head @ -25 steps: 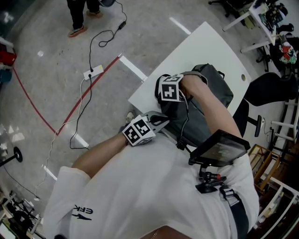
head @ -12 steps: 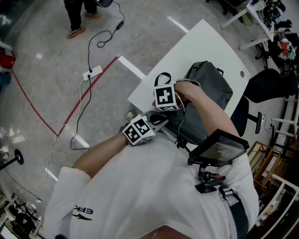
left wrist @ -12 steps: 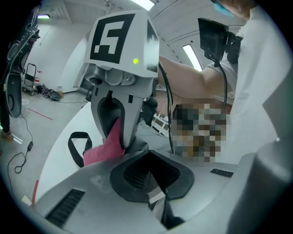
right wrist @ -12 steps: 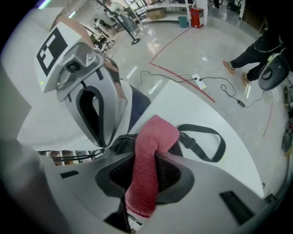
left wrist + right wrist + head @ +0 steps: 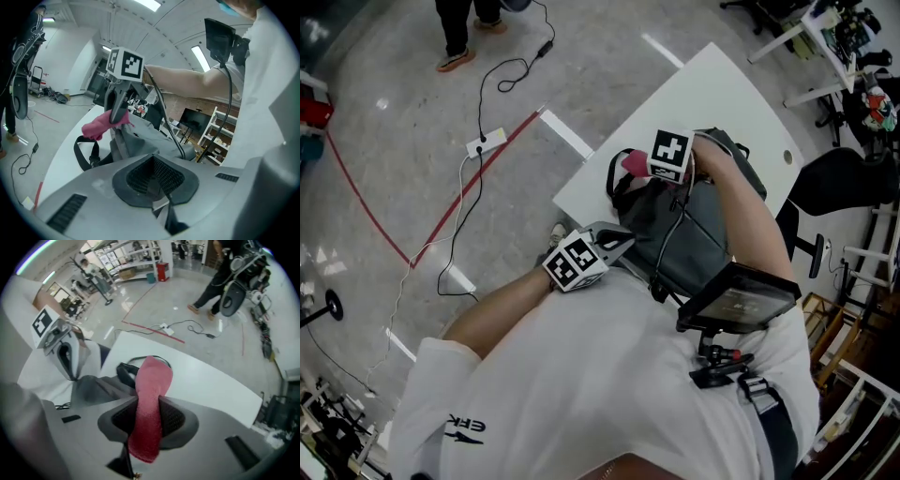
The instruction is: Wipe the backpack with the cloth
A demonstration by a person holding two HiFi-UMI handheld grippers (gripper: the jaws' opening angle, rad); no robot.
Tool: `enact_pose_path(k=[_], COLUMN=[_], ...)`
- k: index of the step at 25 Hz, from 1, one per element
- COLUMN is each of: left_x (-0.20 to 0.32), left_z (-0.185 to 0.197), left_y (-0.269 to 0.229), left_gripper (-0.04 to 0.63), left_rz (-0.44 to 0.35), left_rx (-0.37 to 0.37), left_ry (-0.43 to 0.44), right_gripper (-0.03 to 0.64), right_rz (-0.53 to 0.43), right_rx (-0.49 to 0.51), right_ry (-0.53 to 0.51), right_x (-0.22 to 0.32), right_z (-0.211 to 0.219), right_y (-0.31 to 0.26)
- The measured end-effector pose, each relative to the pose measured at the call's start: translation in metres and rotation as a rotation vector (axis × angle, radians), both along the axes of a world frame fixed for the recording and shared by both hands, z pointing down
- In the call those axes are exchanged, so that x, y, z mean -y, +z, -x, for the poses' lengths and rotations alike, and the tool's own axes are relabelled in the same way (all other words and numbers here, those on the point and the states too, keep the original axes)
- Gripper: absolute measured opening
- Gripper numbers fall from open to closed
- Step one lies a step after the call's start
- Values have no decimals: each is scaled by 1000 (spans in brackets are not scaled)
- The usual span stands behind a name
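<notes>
Right gripper (image 5: 150,416) clamps a pink fabric cloth (image 5: 152,376) at the strap end of a grey fabric backpack (image 5: 703,234), centre frame. Left gripper (image 5: 153,182), jaws together on nothing, sits by the backpack's near edge. The backpack lies on a white table (image 5: 712,94), upper right. Polished grey floor (image 5: 394,112) with a red tape line (image 5: 441,230) fills the left.

Right claw (image 5: 149,404) clamped (left claw (image 5: 153,177) closed)

The person's forearm (image 5: 757,234) hides much of the backpack (image 5: 694,251), perhaps half.
</notes>
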State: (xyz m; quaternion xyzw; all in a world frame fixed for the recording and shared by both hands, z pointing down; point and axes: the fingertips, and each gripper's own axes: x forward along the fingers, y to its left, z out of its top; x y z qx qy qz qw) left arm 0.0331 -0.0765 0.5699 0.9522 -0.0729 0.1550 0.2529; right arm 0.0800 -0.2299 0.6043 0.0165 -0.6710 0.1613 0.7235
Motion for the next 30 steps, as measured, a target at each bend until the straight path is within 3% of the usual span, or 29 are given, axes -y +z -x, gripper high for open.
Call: enact_pose_path(k=[4, 8, 12, 15, 30], left_x=[0, 18, 31, 36, 36], left_z=[-2, 3, 7, 13, 49], left_y=[0, 2, 5, 7, 14], left_gripper=[3, 3, 3, 3, 3], left_rz=[7, 20, 36, 45, 38], left_rx=[13, 29, 42, 50, 41], left_ry=[-31, -90, -139, -152, -143], right_gripper=[110, 110, 110, 110, 109], right_rz=[-160, -228, -285, -225, 63], right_rx=[-156, -269, -399, -423, -332], right_ry=[116, 152, 80, 50, 87], right_x=[68, 113, 140, 137, 61], right_z=[-77, -119, -133, -128, -71], right_y=[3, 11, 12, 24, 33])
